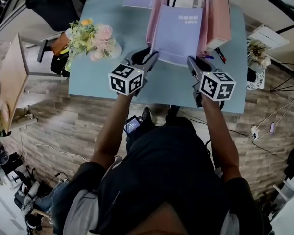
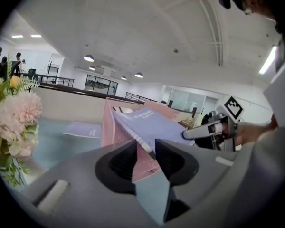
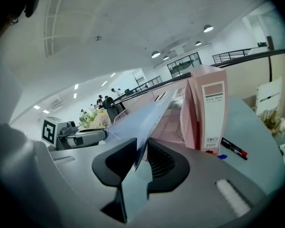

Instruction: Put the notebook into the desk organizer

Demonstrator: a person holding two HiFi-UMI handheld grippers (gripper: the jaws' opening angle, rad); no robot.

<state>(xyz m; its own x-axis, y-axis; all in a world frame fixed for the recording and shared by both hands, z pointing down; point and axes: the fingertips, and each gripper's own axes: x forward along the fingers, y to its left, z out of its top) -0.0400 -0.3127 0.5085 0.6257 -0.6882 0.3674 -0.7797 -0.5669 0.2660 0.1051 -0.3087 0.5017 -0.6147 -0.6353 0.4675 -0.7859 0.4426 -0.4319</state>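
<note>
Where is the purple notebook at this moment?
Head view, upper middle: the notebook tilts over the pink desk organizer, near corners held by the left gripper and right gripper.

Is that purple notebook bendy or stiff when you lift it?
Probably fairly stiff: the notebook looks flat though gripped only at its bottom corners by the left gripper and right gripper. Likely light: it looks thin. Its spiral edge might snag the mesh organizer.

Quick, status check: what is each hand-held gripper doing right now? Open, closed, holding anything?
Left hand-held gripper: closed on the notebook, at its spiral-bound near corner.
Right hand-held gripper: closed on the notebook's other near corner.
</note>
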